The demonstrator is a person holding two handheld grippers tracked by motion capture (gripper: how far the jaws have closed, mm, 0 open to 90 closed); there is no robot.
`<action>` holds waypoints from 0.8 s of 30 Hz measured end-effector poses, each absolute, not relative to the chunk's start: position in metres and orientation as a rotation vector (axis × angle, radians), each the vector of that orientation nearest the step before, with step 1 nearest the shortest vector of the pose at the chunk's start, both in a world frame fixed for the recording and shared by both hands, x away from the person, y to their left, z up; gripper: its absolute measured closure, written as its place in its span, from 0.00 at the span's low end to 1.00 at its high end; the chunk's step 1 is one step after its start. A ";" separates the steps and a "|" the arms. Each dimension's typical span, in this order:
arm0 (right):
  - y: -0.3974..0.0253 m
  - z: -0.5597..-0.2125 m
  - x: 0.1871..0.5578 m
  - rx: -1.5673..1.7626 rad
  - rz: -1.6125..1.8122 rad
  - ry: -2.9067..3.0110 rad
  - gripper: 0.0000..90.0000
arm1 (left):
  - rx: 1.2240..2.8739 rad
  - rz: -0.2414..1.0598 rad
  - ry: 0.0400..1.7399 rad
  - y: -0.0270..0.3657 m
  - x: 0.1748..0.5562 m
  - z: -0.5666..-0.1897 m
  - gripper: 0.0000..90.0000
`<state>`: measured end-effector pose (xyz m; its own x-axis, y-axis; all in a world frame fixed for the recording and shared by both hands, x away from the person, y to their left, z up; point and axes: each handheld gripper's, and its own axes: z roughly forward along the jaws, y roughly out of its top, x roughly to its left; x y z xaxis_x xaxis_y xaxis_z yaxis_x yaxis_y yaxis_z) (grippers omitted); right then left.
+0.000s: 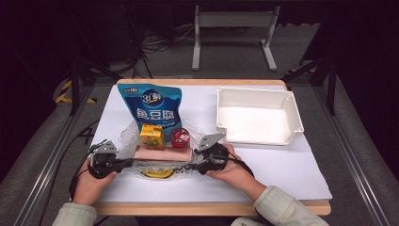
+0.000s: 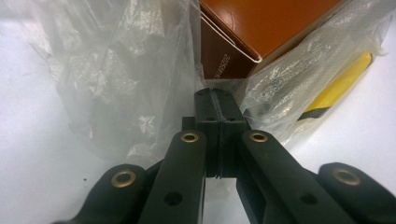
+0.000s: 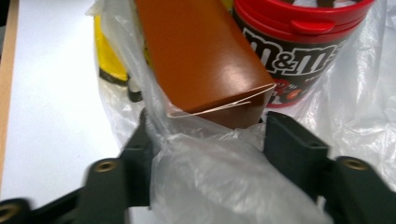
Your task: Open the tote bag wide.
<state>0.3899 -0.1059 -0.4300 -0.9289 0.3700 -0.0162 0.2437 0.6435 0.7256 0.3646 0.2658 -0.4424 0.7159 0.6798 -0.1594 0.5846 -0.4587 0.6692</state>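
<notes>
1. Desk [image 1: 291, 174] has a white top, and a clear plastic bag [image 1: 129, 134] sits near the front edge with stuff piled in it.
2. In the bag: a long brown box [image 1: 162, 153] lying on its side, a yellow juice carton [image 1: 152, 136] standing behind it, a red-lidded M&M's tub [image 1: 180, 137] just beside the carton, and something yellow and black [image 1: 157, 173] in front of the box, can't tell what it is.
3. A big blue snack pouch [image 1: 151, 106] stands upright right behind the bag.
4. An empty-looking white bin [image 1: 256, 115] sits off to the right, well apart from the bag.
5. Left hand-held gripper [image 1: 123, 163] is at the bag's left end. In the left gripper view its jaws are pressed together with the bag film [image 2: 140, 84] bunched right at the tips, looks like it's pinching the plastic.
6. Right hand-held gripper [image 1: 192, 165] is at the bag's right end. In the right gripper view its jaws are spread, with a wad of bag plastic [image 3: 210, 172] and the box end [image 3: 219, 105] between them. Not clamped on anything that I can see.
7. Both hands [image 1: 235, 169] rest low on the desk near the front edge.
</notes>
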 end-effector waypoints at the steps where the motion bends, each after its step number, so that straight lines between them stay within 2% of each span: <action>1: -0.106 -0.430 0.389 0.498 1.147 2.698 0.51 | 2.195 0.163 0.951 0.265 0.365 -0.443 1.00; 8: -0.111 -0.429 0.385 0.444 1.076 2.730 0.66 | 2.221 0.141 0.949 0.263 0.365 -0.445 1.00; 11: -0.113 -0.429 0.383 0.426 1.036 2.740 0.69 | 2.238 0.120 0.944 0.262 0.365 -0.446 1.00; 21: -0.118 -0.436 0.390 0.425 0.947 2.743 0.64 | 2.238 0.098 0.935 0.262 0.365 -0.446 1.00; 22: -0.119 -0.436 0.390 0.427 0.942 2.740 0.63 | 2.234 0.095 0.932 0.262 0.365 -0.447 1.00; 24: -0.120 -0.434 0.391 0.425 0.936 2.756 0.51 | 2.234 0.095 0.931 0.263 0.365 -0.447 1.00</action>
<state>0.3910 -0.1202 -0.4342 -0.9387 0.3314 -0.0952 0.2049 0.7581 0.6191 0.3650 0.2626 -0.4468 0.7383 0.6471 -0.1900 0.5956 -0.4933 0.6340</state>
